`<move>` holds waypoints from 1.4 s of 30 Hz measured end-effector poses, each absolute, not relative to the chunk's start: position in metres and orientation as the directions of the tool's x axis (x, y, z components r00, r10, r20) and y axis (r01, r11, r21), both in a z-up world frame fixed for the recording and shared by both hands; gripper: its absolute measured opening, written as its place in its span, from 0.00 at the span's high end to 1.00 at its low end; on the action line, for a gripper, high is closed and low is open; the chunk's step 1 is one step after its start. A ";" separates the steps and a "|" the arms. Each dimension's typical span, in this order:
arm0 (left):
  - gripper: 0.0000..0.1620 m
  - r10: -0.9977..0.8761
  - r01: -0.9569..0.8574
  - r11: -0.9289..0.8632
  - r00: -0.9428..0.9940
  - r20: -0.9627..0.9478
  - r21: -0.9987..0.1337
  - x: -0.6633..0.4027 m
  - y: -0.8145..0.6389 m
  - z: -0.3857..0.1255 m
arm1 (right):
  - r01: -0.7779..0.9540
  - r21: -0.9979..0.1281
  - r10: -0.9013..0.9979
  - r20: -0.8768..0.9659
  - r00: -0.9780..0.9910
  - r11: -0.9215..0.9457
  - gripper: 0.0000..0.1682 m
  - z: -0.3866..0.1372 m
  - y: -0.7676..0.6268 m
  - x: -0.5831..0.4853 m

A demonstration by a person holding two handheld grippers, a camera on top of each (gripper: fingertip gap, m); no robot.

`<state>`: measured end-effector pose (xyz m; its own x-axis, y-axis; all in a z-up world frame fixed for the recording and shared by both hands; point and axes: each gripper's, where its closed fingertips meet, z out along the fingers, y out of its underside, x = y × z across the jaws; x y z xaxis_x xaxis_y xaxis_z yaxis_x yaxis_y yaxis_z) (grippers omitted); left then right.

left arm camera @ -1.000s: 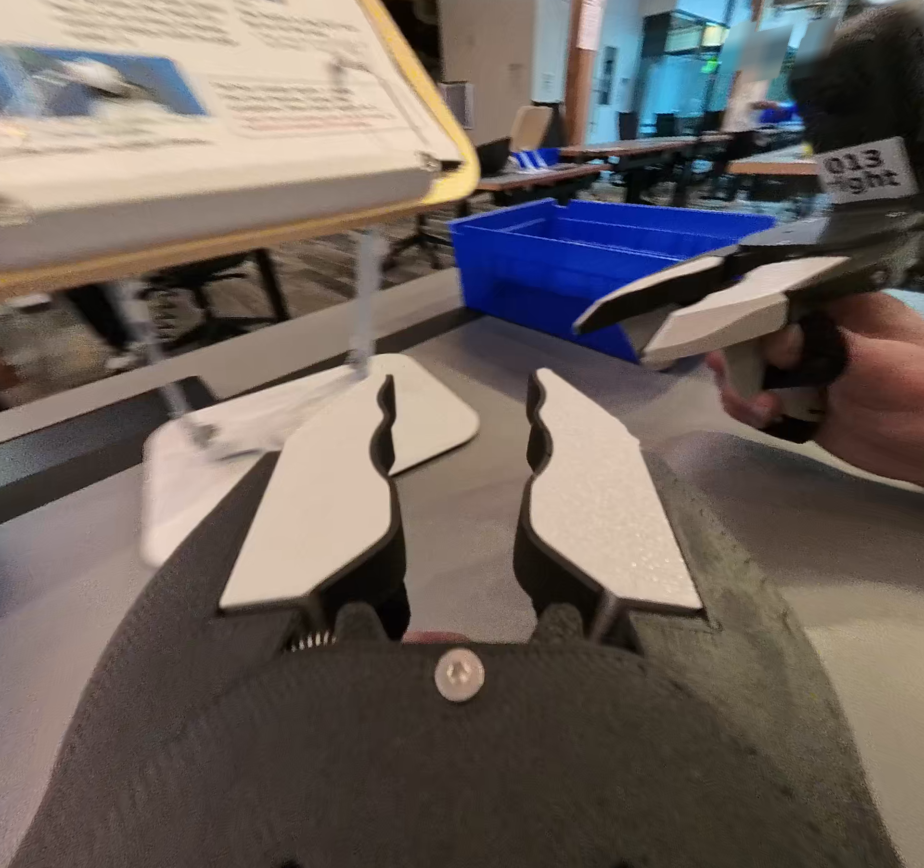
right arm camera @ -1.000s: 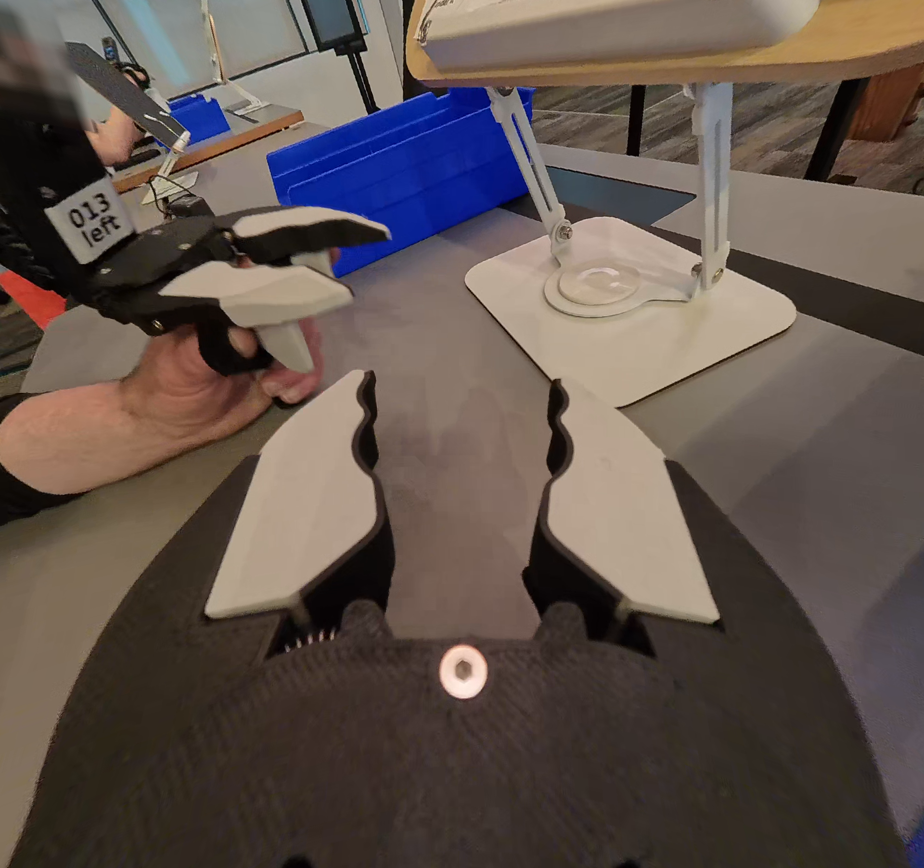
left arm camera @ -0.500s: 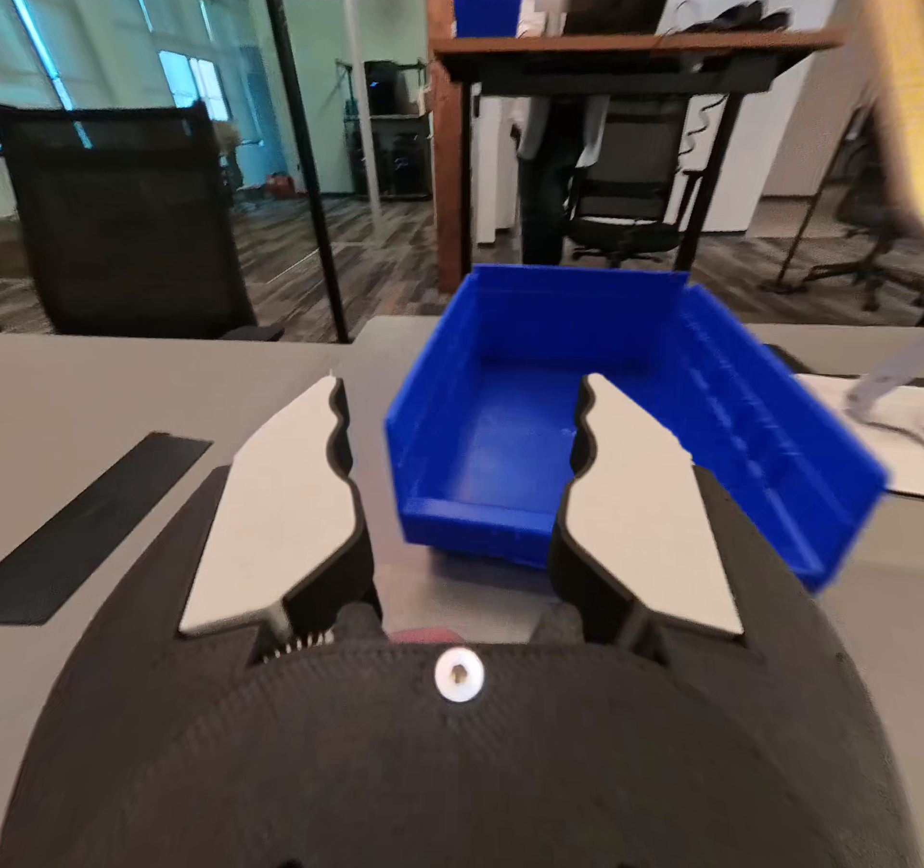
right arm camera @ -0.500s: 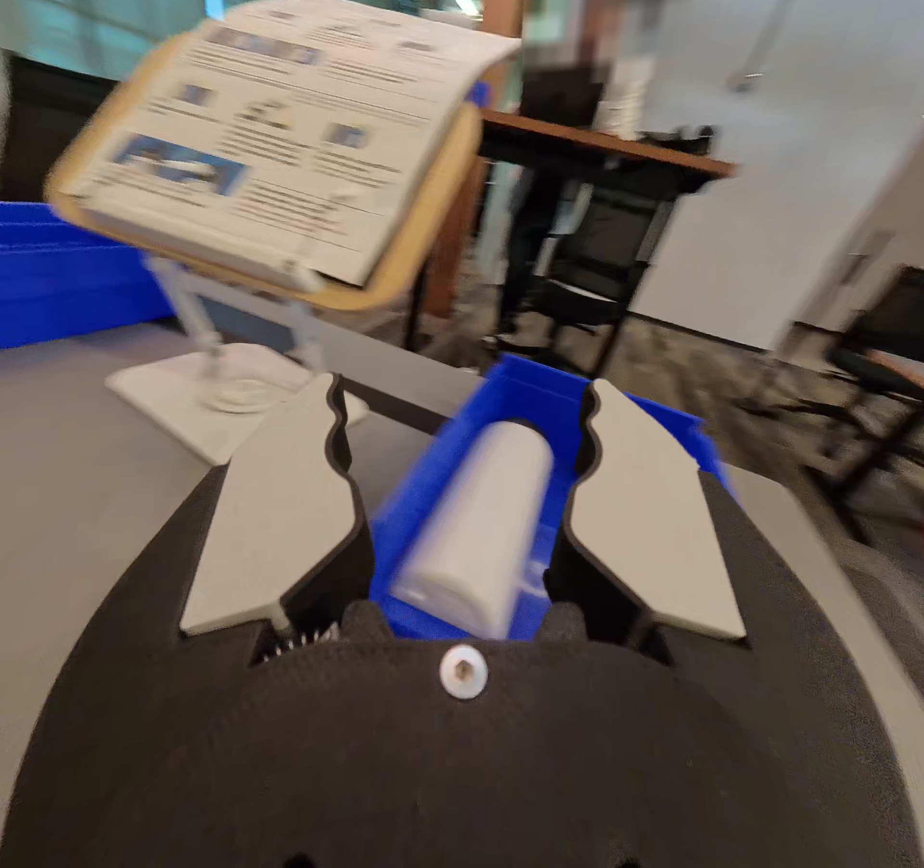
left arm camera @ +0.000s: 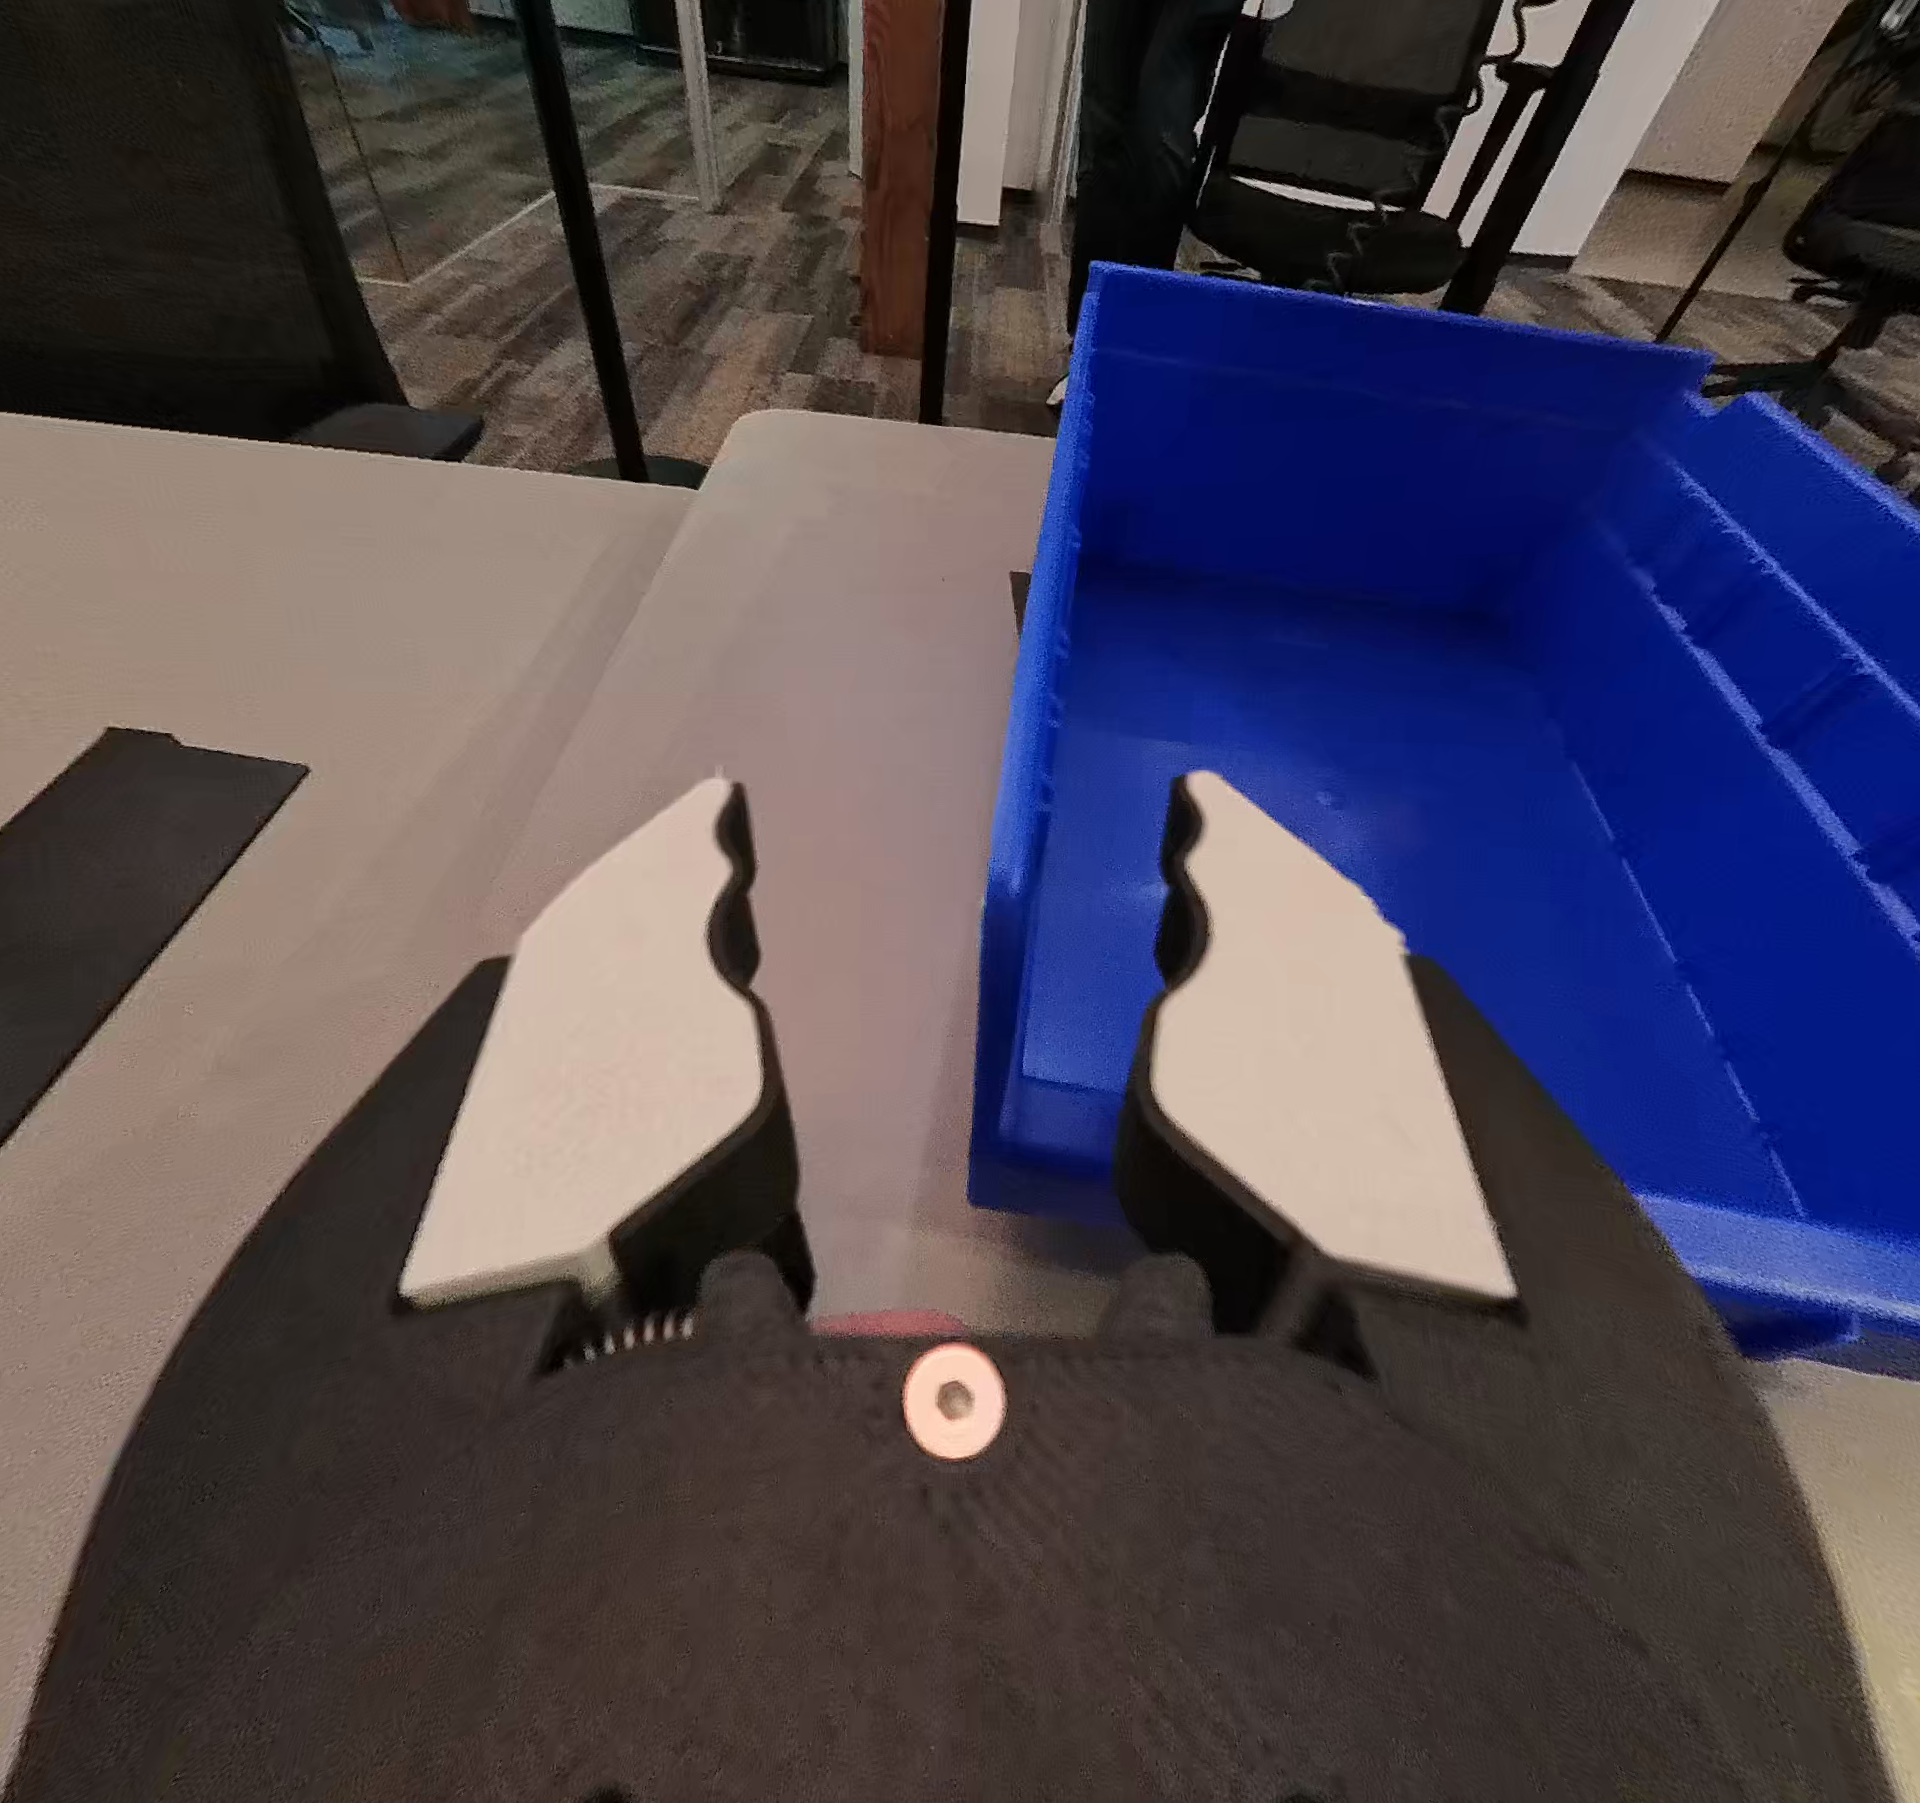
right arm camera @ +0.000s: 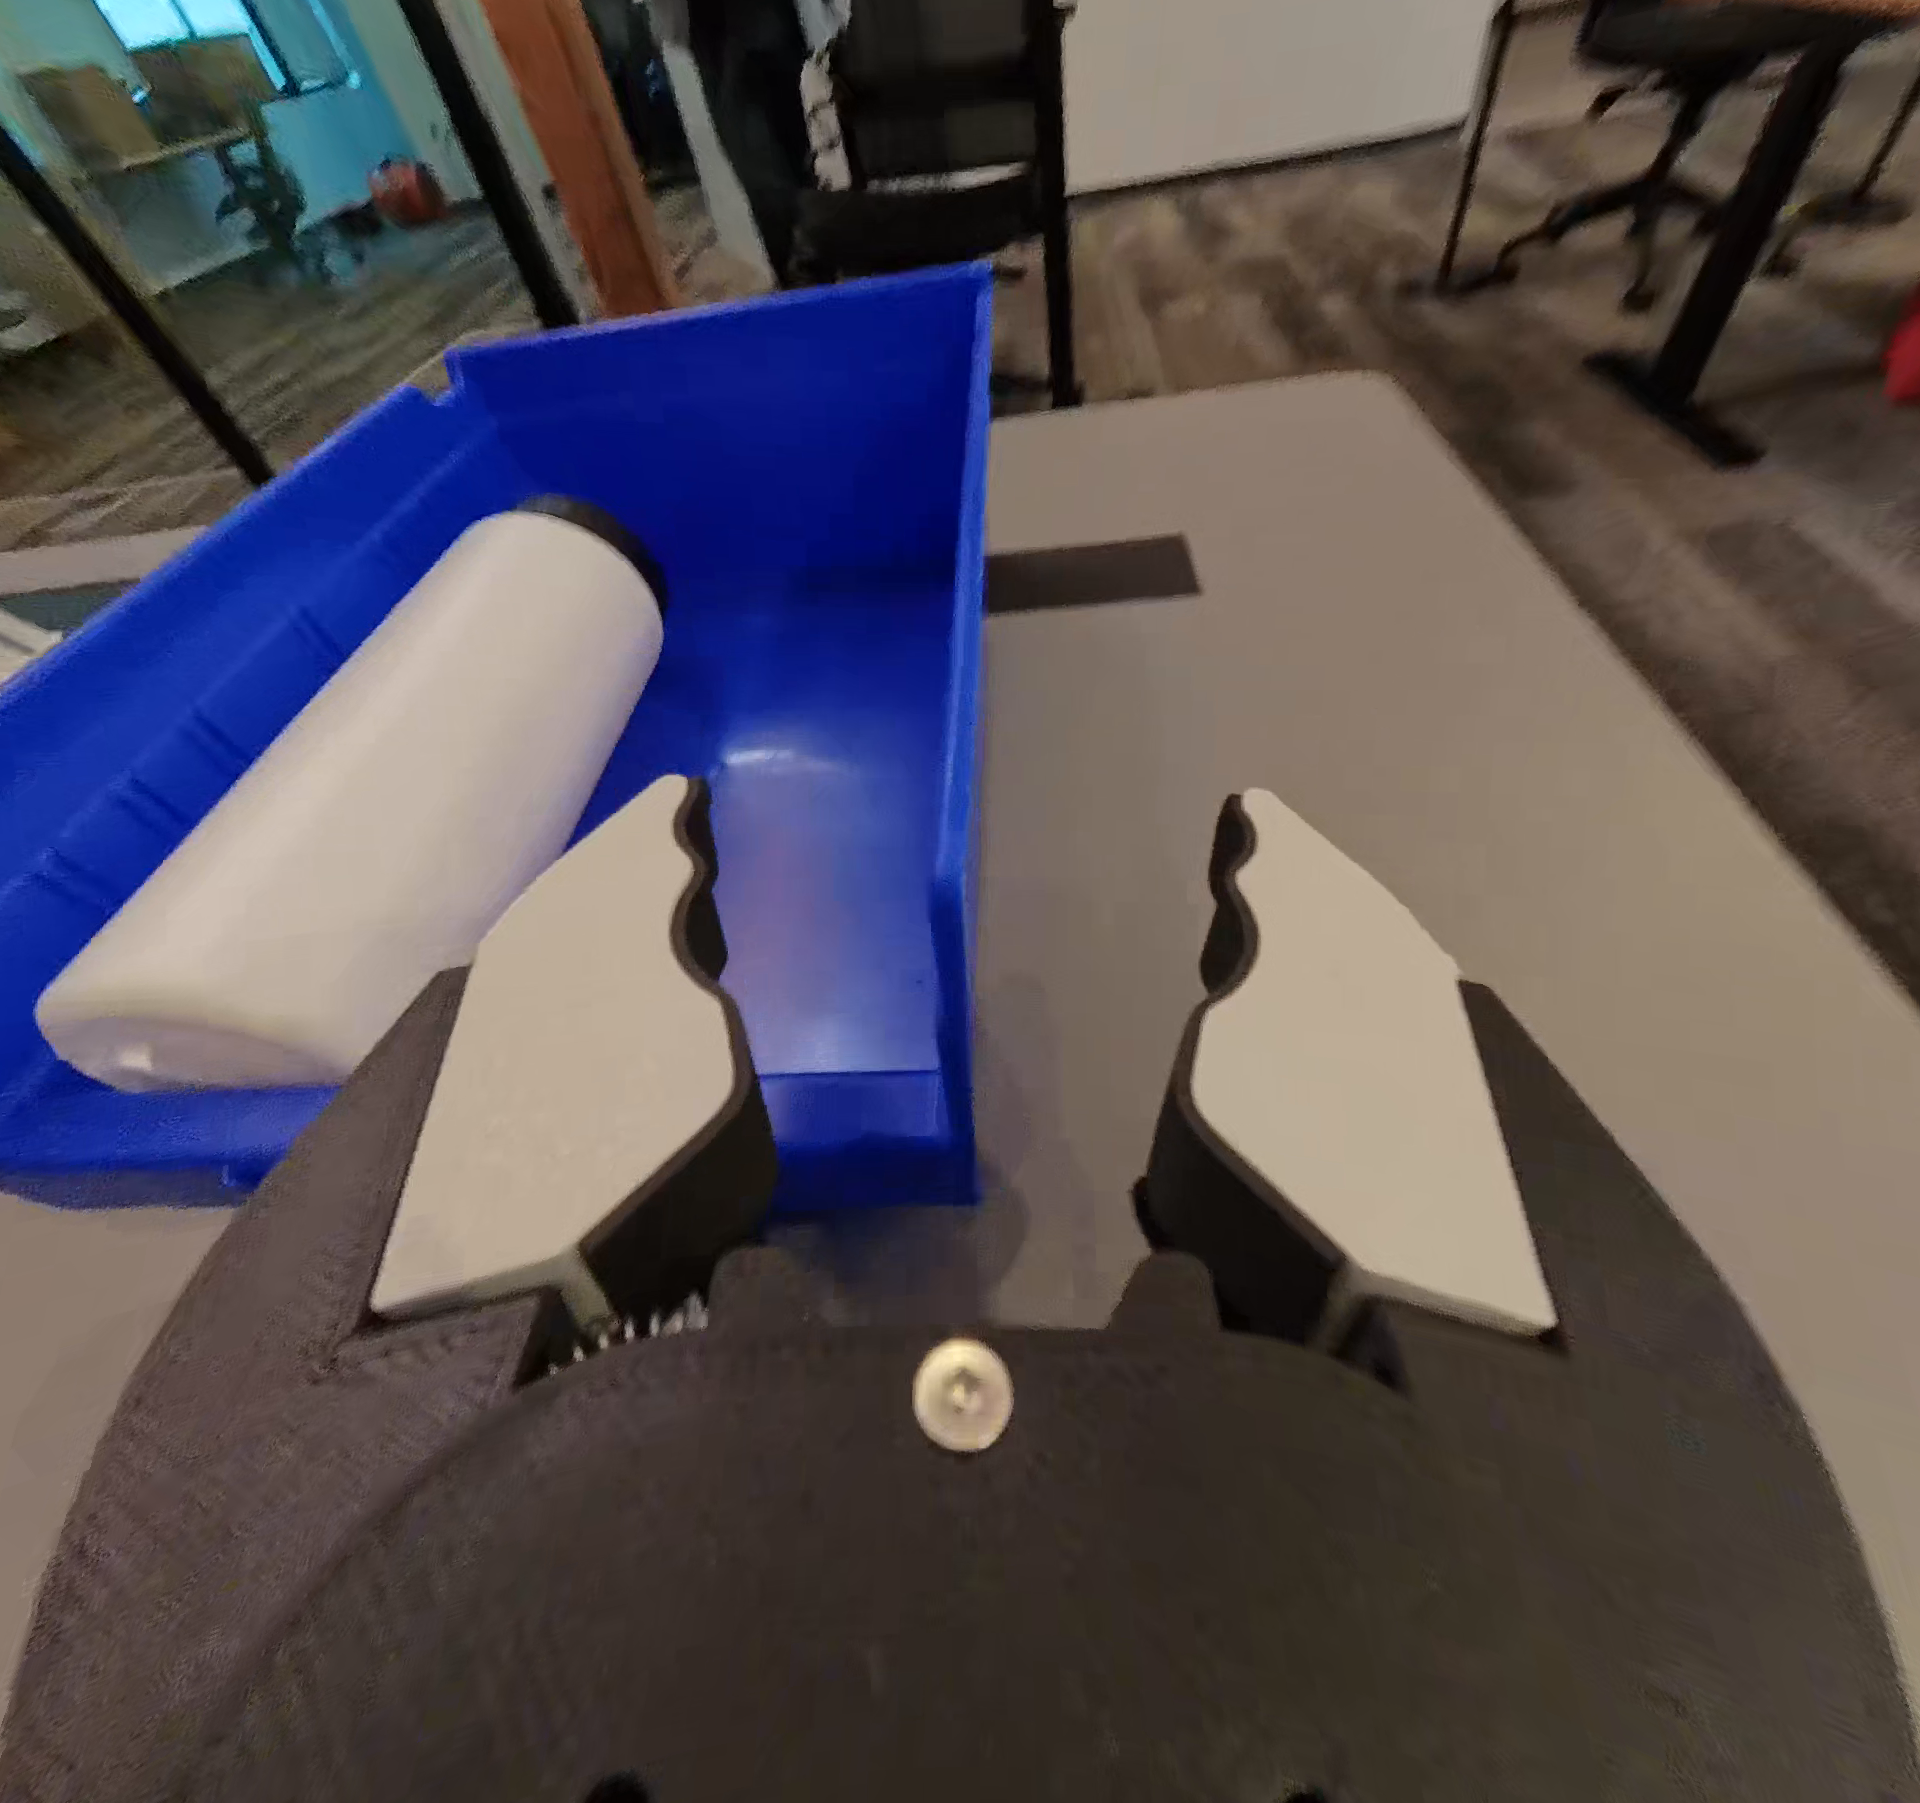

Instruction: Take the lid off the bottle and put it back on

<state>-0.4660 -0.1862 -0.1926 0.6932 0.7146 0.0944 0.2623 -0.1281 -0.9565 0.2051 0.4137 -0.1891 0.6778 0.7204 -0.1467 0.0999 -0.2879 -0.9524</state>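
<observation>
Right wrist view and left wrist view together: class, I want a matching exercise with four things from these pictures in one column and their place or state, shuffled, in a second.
Things
1. white bottle
2. black lid
3. right gripper
4. blue bin in the left wrist view

Place or state
A. open, holding nothing
B. nothing visible inside it
C. lying on its side in the blue bin
D. on the far end of the bottle

Pairs: 1-C, 2-D, 3-A, 4-B
</observation>
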 end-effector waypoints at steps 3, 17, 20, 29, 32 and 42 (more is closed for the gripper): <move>0.69 0.675 0.272 -0.125 0.728 0.120 -0.954 -0.461 -0.178 -0.192 | 0.177 -0.939 0.765 -0.122 0.633 -0.296 0.67 -0.197 0.406 0.195; 0.98 0.559 0.291 -0.210 0.819 0.130 -0.933 -0.436 -0.190 -0.194 | 0.211 -0.928 0.779 -0.119 0.615 -0.308 0.96 -0.202 0.399 0.199; 0.98 0.518 0.306 -0.208 0.840 0.161 -0.929 -0.426 -0.209 -0.194 | 0.220 -0.927 0.792 -0.118 0.598 -0.304 0.97 -0.203 0.391 0.201; 0.97 0.259 0.309 -0.288 0.936 0.237 -0.906 -0.354 -0.272 -0.194 | 0.256 -0.918 0.892 -0.176 0.417 -0.301 0.97 -0.203 0.346 0.208; 0.97 0.151 0.283 -0.337 0.958 0.245 -0.898 -0.317 -0.289 -0.195 | 0.280 -0.914 0.927 -0.201 0.317 -0.294 0.97 -0.203 0.321 0.211; 0.97 -0.241 0.167 -0.416 0.928 0.285 -0.894 -0.174 -0.306 -0.194 | 0.357 -0.910 0.975 -0.220 0.014 -0.210 0.97 -0.204 0.248 0.204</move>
